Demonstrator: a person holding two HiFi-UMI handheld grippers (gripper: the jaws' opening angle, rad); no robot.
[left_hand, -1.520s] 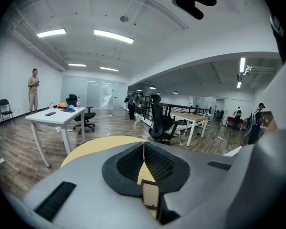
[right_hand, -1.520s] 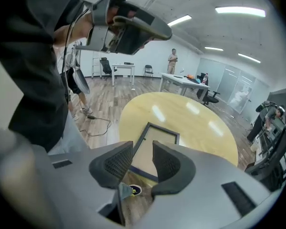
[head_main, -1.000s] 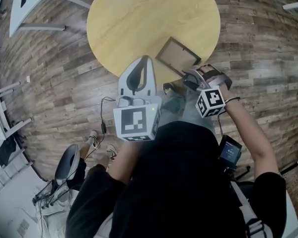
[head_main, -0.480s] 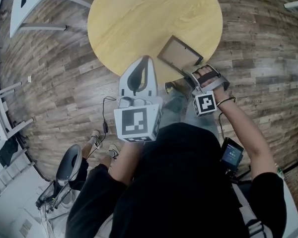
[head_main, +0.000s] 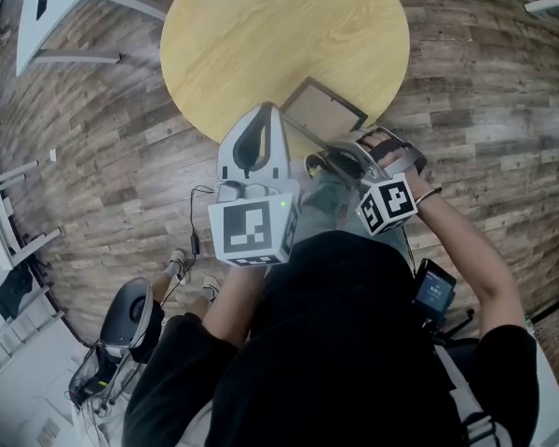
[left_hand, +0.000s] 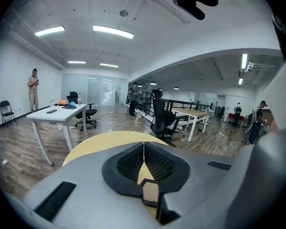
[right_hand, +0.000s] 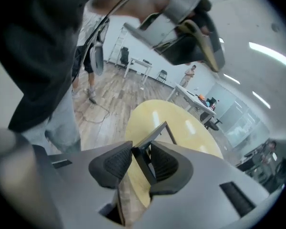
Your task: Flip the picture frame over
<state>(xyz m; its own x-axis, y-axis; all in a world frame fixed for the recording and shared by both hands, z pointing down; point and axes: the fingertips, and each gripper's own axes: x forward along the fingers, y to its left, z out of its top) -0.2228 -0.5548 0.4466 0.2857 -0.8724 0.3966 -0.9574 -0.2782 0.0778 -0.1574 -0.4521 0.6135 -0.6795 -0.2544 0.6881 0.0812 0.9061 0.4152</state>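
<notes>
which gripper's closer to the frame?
Right. Right gripper's jaws have just closed on the frame's near edge; left gripper, shut, hangs beside its left corner, apart.

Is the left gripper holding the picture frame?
No, the left gripper is shut, with nothing between its jaws.

The round table (head_main: pixel 261 35) has a light wood top, smooth with a soft gloss. The floor (head_main: pixel 102 138) is darker wood planks with rough grain. The picture frame (head_main: pixel 321 110) looks dark and matt. The left gripper (left_hand: pixel 143 145) and right gripper (right_hand: pixel 142 150) are grey matt plastic, with black ribbed pads (right_hand: pixel 115 163).
</notes>
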